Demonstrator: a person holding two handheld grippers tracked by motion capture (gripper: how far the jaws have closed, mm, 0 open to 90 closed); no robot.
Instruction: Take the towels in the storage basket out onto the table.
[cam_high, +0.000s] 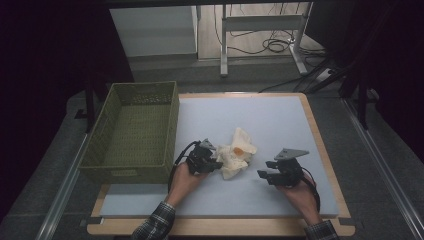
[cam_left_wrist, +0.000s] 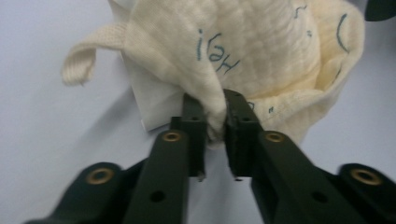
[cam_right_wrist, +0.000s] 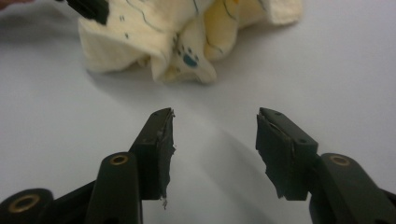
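Cream cloth was pinched in the left gripper, not yet in the basket; right gripper gaped, empty.

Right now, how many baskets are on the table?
1. The green woven basket sits at the table's left edge, beside the left gripper, which pinches the cream cloth.
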